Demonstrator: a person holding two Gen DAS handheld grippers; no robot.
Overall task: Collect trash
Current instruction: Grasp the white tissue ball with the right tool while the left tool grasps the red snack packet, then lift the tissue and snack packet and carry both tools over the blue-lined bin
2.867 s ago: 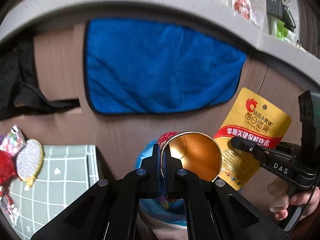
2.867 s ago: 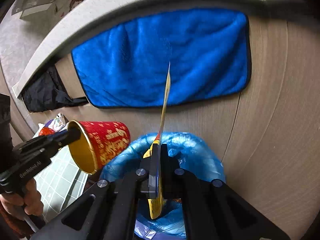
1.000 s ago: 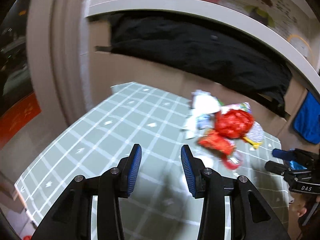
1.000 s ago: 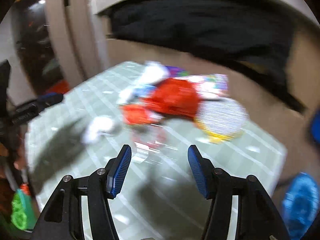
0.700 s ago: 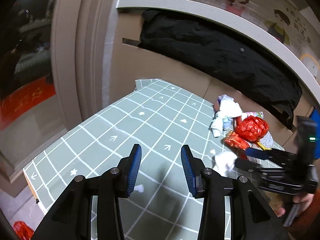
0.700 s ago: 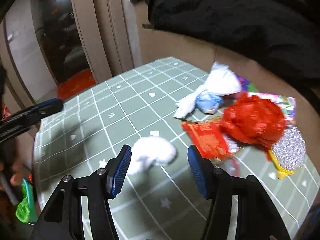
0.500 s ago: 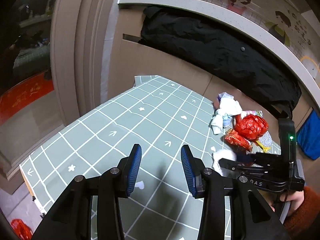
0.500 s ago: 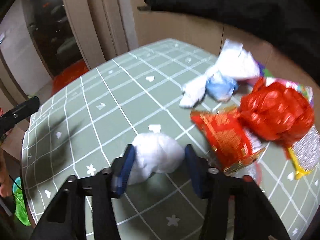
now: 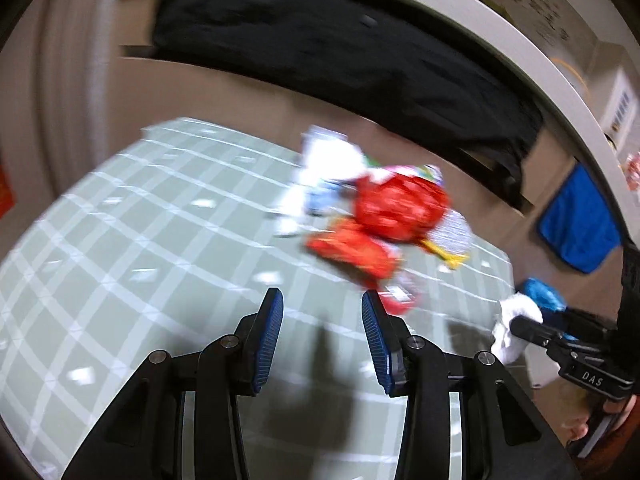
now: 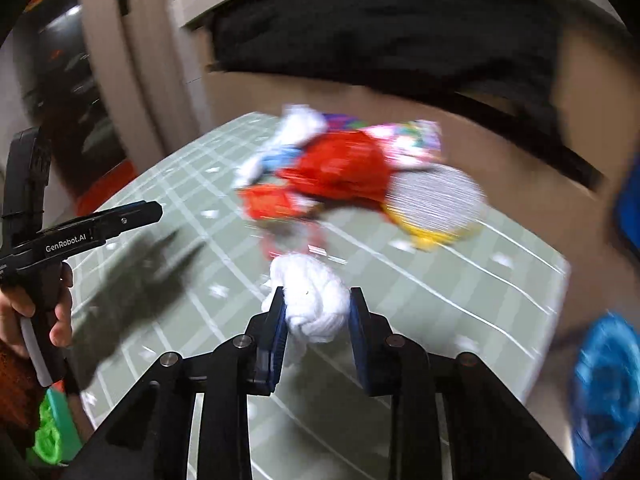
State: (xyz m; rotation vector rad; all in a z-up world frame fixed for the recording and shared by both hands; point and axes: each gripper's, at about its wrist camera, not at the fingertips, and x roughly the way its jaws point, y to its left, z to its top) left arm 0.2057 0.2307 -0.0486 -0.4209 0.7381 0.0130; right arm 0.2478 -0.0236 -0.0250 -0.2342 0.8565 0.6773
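My right gripper (image 10: 317,312) is shut on a crumpled white tissue (image 10: 314,300) and holds it above the green checked mat (image 10: 460,292); the tissue also shows in the left wrist view (image 9: 514,322). My left gripper (image 9: 322,328) is open and empty above the mat (image 9: 120,248). A pile of trash lies at the mat's far side: a red crumpled bag (image 9: 396,206), a red packet (image 9: 352,250), white paper (image 9: 320,168) and a silver-and-yellow wrapper (image 9: 452,236). The blue-lined bin (image 10: 604,384) is at the lower right.
A black cloth (image 9: 340,44) and a blue towel (image 9: 576,224) hang on the brown cabinet front behind the mat. A green object (image 10: 52,432) lies at the lower left of the right wrist view. Both views are motion-blurred.
My right gripper has closed on the white tissue and lifted it off the mat, moving right toward the bin. My left gripper has swung right toward the trash pile, still open.
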